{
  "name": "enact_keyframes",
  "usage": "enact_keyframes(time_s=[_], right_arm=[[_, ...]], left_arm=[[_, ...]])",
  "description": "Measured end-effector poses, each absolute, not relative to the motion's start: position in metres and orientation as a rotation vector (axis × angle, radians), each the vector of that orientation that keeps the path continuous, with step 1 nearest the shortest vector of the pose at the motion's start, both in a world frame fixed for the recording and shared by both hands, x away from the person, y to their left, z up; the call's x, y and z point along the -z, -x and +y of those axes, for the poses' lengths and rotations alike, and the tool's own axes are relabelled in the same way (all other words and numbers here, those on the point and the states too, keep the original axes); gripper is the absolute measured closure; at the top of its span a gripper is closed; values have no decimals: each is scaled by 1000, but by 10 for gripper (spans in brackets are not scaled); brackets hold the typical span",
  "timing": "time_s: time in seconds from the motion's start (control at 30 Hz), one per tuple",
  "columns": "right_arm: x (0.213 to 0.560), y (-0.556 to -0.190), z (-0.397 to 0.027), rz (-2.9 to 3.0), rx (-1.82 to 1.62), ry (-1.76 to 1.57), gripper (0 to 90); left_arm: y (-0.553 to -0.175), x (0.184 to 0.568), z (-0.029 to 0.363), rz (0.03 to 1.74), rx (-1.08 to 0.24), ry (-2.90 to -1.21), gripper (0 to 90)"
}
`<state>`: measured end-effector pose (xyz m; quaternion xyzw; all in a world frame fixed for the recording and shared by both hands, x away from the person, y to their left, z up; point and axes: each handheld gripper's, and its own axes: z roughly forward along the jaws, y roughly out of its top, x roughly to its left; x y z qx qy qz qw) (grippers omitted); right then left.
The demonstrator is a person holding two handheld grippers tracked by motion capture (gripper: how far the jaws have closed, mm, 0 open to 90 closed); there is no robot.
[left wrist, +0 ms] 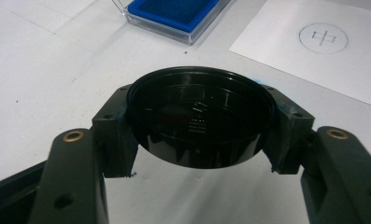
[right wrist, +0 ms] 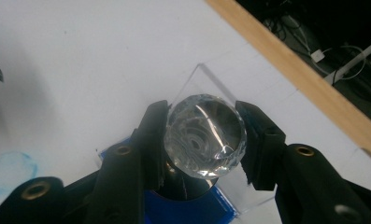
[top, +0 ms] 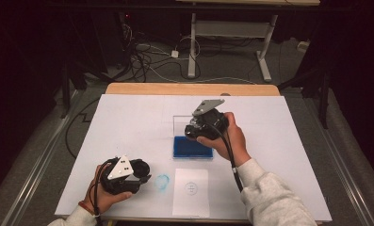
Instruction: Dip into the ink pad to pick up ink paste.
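Note:
My left gripper (left wrist: 199, 135) is shut on a round black lid (left wrist: 199, 123), its pads pressing both sides of the rim; in the high view this left gripper (top: 142, 175) rests low at the table's front left. My right gripper (right wrist: 204, 137) is shut on a clear faceted glass knob (right wrist: 204, 135) with a dark base under it. In the high view the right gripper (top: 194, 129) hangs above the clear box (top: 192, 147) with the blue lining (left wrist: 174, 11), whose lid stands upright behind it.
A white sheet (top: 191, 190) with a circled mark (left wrist: 323, 37) lies at the front middle. A blue smudge (top: 162, 181) stains the white tabletop (top: 128, 122) beside it. The wooden far edge (top: 191, 89) runs behind; cables and desk legs stand on the floor beyond.

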<state>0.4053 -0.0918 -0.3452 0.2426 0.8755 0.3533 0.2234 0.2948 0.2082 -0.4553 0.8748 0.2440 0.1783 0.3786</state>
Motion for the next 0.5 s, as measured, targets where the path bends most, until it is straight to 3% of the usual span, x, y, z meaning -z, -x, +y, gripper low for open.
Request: enact_keyframes(time_s=[0.23, 0.5], right_arm=[[332, -400, -100, 2414, -965, -659, 574], [363, -405, -99, 2477, -891, -683, 574]], left_arm=[[-295, 455, 208, 625, -456, -2236, 365], [-295, 456, 208, 626, -454, -2241, 365]])
